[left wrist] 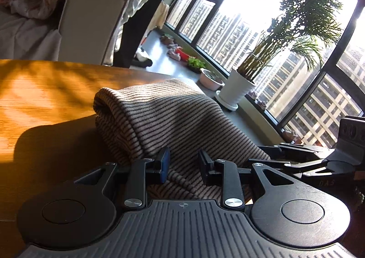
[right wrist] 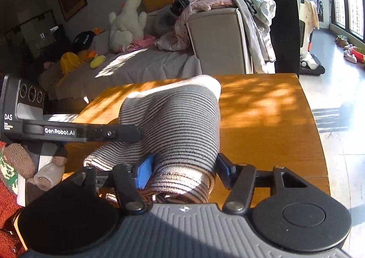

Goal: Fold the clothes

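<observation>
A beige knitted garment with thin dark stripes, folded into a thick roll, lay on the sunlit orange-brown wooden table, with both hand-held grippers at its near end. The right gripper straddled that end, its blue-padded fingers set on either side of the roll at a middling width; the left pad touched the cloth, but whether the far pad pressed could not be told. The left gripper stood beside the right one, over a lower layer of the same garment, its jaws narrow, with striped cloth lying between and beneath them; no firm pinch could be confirmed.

The risk from here appeared to be the roll springing open. The knit looked soft and bulky, and a grip on the outer layer alone could let the inner folds slide out once the bundle was lifted or dragged. Uneven pulls from the two grippers could also skew the fold.

Both grippers pointed forward and downward along the garment, away from the person. The left gripper's body reached in level from the roll's left side.
</observation>
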### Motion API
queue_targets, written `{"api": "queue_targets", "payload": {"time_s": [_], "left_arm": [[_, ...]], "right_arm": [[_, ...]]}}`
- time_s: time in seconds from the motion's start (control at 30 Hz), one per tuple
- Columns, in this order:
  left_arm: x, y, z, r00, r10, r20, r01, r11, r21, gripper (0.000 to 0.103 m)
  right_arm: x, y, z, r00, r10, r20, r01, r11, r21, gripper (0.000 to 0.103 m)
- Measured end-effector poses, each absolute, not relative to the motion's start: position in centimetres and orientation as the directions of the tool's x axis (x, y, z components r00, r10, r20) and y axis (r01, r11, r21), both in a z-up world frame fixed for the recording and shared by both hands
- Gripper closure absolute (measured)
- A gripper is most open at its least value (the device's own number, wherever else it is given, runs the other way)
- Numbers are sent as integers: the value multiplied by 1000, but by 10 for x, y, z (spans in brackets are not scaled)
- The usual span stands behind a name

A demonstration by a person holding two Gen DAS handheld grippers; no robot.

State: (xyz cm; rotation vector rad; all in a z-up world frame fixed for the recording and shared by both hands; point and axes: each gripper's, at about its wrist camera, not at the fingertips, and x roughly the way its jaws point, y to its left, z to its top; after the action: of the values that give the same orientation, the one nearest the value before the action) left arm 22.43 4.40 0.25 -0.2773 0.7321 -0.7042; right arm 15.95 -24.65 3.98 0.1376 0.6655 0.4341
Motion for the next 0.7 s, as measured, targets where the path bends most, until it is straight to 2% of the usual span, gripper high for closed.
{"api": "queue_targets", "payload": {"time_s": [0.1, 0.17, 0.23, 0.37, 0.4, 0.43, 0.47, 0.57, 0.6, 0.7], "left_arm": [[224, 43, 4, 528, -674, -517, 493, 739, -459, 72], [224, 45, 3, 524, -679, -514, 494, 734, -466, 72], [226, 46, 2, 519, -685, -511, 495, 729, -473, 72], [228, 50, 0, 513, -693, -507, 497, 721, -483, 72], [228, 51, 0, 512, -696, -504, 497, 718, -487, 72], [229, 52, -1, 510, -698, -502, 496, 716, -491, 72], [229, 53, -1, 508, -701, -500, 496, 713, -496, 72], [229, 55, -2, 508, -704, -497, 499, 711, -496, 72], [228, 56, -2, 505, -706, -496, 500, 708, -499, 72], [229, 57, -5, 503, -718, -482, 499, 696, -517, 72]], "right_arm": [[175, -252, 67, 738, 449, -503, -354, 893, 278, 41], [198, -248, 77, 745, 447, -495, -341, 893, 293, 38], [230, -241, 69, 724, 441, -530, -314, 896, 315, 28], [279, -232, 26, 625, 448, -639, -232, 888, 397, 20], [280, -233, 22, 617, 475, -628, -229, 871, 435, 20], [281, -235, 19, 608, 502, -615, -225, 852, 472, 30], [282, -236, 16, 602, 526, -600, -226, 833, 505, 35], [258, -233, 35, 641, 583, -499, -350, 801, 485, 45], [252, -232, 39, 646, 594, -480, -375, 794, 478, 45], [260, -231, 26, 664, 474, -578, -285, 875, 390, 45]]}}
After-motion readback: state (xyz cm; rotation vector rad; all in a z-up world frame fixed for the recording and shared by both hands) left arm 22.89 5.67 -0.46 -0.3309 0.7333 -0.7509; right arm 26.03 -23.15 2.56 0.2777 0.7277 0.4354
